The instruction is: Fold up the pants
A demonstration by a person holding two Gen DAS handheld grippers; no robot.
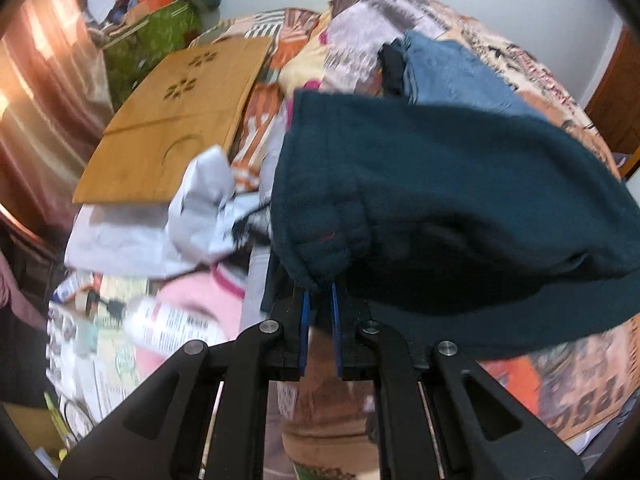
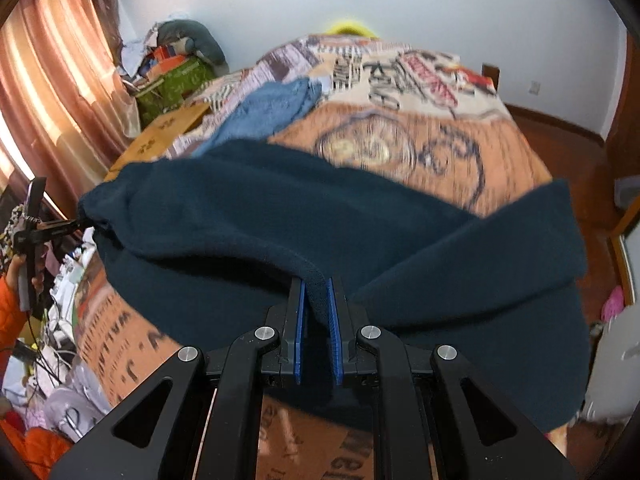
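Blue-padded right tongs (image 2: 318, 296) pinch a thick edge of the dark teal pants (image 2: 280, 208); left tongs (image 1: 320, 292) clamp the bunched opposite corner. Lifted over the bed (image 2: 420, 152), the cloth's long axis spans between both, equally near.

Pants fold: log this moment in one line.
step: lifting | left gripper: shut on dark teal pants | right gripper: shut on pants edge | below: patterned bedspread

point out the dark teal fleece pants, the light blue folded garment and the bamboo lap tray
dark teal fleece pants (image 2: 248, 216), right wrist view, on the broad upper panel
light blue folded garment (image 1: 452, 76), left wrist view, on its top face
bamboo lap tray (image 1: 176, 120), left wrist view, on the bare wooden top
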